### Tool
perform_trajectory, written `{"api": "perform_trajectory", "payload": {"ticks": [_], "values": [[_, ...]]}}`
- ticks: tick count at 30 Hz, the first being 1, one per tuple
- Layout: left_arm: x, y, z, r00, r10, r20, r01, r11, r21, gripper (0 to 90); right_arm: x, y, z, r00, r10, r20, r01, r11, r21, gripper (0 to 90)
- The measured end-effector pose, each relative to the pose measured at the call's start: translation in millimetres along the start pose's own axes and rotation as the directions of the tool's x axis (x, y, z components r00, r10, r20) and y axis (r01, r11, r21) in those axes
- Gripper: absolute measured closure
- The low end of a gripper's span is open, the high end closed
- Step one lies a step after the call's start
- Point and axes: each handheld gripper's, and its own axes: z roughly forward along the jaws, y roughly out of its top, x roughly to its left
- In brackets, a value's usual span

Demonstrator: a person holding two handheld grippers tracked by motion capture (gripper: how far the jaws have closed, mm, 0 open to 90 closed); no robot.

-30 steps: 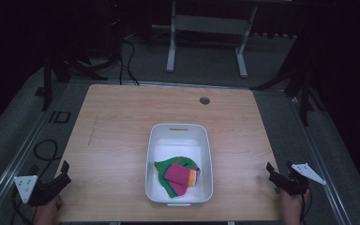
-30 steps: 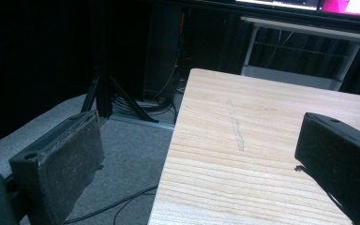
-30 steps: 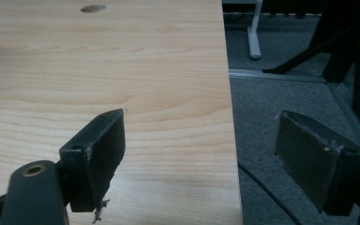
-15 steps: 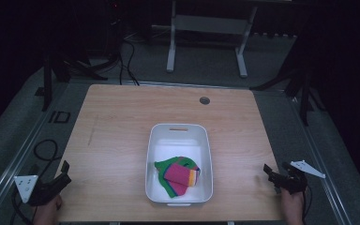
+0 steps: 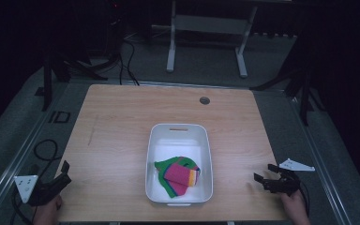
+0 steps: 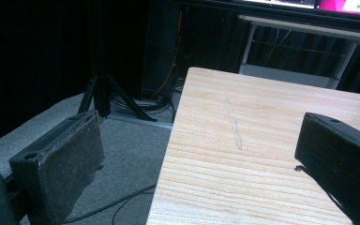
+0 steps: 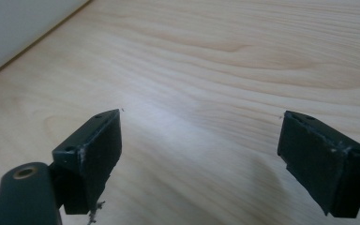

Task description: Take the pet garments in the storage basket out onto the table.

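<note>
White bin [image 5: 205, 154] holding folded cloth [image 5: 180, 174] near worktop [image 5: 122, 126] front edge, left gripper [image 5: 58, 178] at front-left corner, right gripper [image 5: 268, 177] at front-right corner, both with fingers spread, empty.

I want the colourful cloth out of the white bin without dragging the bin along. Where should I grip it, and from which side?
Probably from straight above, since the bin's walls block any sideways approach. Pinch the raised pink fold at the middle of the cloth: it sits highest in the bunched pile, clear of the walls, and gives the jaws something to close on. The right gripper is open and looks nearer to it.
</note>
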Motion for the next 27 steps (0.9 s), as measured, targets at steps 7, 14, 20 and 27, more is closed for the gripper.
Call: {"api": "perform_trajectory", "payload": {"ticks": [7, 14, 20, 27], "values": [[-0.6, -0.2, -0.1, 1.0, 0.002, -0.001, -0.002, 1.0, -0.003, 1.8, 18.1, 9.1, 9.3, 0.9816, -0.101, -0.162, 0.108, 0.993, 0.038, 14.2], [-0.4, -0.2, -0.2, 1.0, 0.002, 0.004, -0.002, 1.0, -0.004, 1.8, 42.7, 24.8, 18.7, 0.944, -0.158, -0.29, 0.187, 0.979, 0.075, 14.2], [-0.4, -0.2, -0.1, 1.0, 0.004, 0.007, -0.004, 1.0, -0.005, 1.8, 64.7, 45.8, 17.9, 0.9174, -0.173, -0.359, 0.213, 0.974, 0.075, 13.7], [-0.3, -0.2, -0.2, 0.9999, 0.004, 0.011, -0.004, 1.0, -0.005, 1.8, 92.3, 76.5, 12.4, 0.8807, -0.24, -0.409, 0.268, 0.963, 0.013, 13.5]]}}
